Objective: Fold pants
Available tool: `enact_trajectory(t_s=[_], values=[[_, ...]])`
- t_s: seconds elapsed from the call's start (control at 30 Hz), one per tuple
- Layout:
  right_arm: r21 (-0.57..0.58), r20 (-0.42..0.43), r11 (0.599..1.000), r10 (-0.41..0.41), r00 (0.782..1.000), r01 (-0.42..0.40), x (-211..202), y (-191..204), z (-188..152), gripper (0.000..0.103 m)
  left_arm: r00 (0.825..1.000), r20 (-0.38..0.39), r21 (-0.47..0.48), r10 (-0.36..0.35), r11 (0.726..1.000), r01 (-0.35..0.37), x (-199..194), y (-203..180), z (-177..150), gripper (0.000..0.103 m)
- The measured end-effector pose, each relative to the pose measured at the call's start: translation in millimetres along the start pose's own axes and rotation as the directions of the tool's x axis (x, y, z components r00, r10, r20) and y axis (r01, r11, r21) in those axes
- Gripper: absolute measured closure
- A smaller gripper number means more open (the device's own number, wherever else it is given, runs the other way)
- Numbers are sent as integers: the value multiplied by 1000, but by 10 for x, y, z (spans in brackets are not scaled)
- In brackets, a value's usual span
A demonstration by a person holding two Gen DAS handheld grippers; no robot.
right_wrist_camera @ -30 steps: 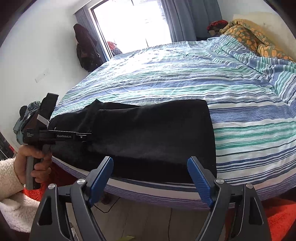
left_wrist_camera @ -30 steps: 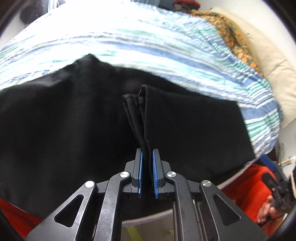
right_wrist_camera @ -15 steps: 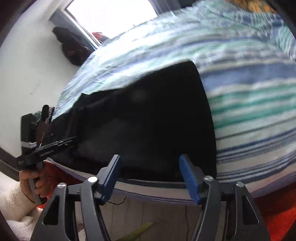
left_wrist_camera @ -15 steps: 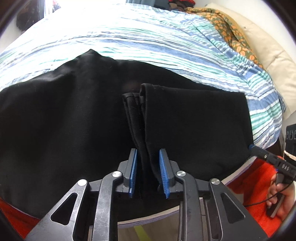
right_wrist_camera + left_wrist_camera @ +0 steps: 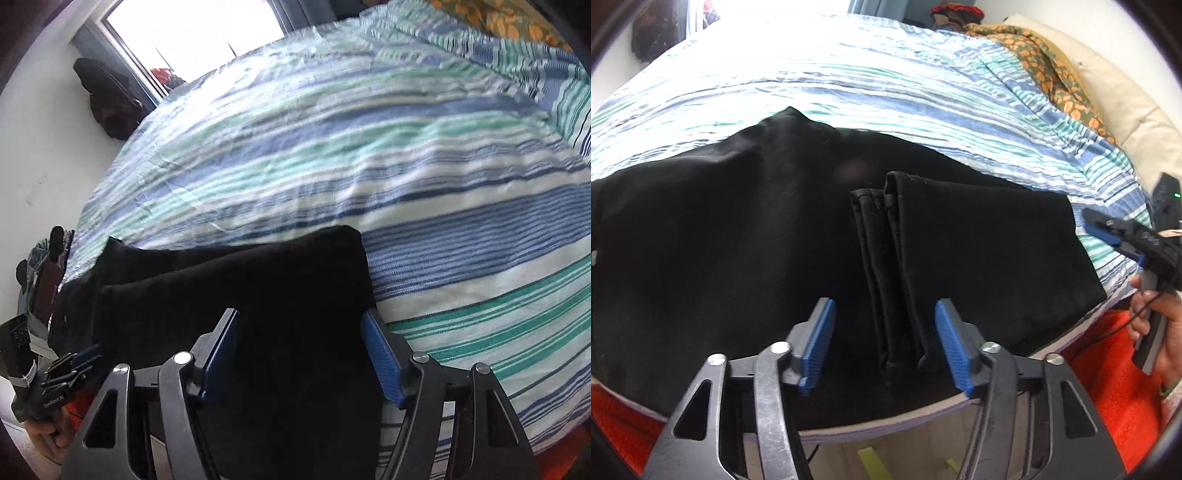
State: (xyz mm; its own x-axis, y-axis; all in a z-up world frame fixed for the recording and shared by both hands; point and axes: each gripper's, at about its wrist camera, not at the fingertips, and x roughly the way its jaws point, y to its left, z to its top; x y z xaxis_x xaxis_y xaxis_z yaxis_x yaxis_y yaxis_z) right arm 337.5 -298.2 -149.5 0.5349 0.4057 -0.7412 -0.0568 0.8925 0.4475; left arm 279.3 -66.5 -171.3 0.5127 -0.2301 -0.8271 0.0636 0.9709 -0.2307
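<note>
One pair of black cloth pants (image 5: 746, 236) lies folded on the near edge of the striped blue, green and white bedspread (image 5: 886, 92).

Hems sit stacked at the centre of the left wrist frame, between the left gripper (image 5: 884, 343), whose jaws have just been opening and stand apart, pads off the cloth. In the right wrist frame the right gripper (image 5: 301, 354) hovers over the pants' right end, jaws apart after just widening, nothing held. An orange patterned blanket (image 5: 1052, 70) lies upper right; red fabric (image 5: 1108, 387) shows lower right.
</note>
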Motion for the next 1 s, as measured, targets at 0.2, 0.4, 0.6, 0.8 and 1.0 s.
enact_trajectory(t_s=[0.2,0.4,0.6,0.8,1.0], values=[[-198,44,980,-6,999,14,-87,380,-128,33,1000,-5,-14,15,1000,-15,-12,68,-29,34],[-168,86,982,-75,993,88,-82,357,-329,24,994,76,-26,79,997,-78,-237,203,-34,21],[-337,207,924,-116,971,182,-250,789,-557,0,981,64,-114,184,978,-176,-195,482,-42,17],[-431,24,879,-216,976,205,267,768,-774,0,917,44,-152,396,910,-386,-261,641,-40,17],[-364,-24,920,-165,986,145,340,582,-799,0,894,39,-260,446,869,-422,-520,1165,-22,17]])
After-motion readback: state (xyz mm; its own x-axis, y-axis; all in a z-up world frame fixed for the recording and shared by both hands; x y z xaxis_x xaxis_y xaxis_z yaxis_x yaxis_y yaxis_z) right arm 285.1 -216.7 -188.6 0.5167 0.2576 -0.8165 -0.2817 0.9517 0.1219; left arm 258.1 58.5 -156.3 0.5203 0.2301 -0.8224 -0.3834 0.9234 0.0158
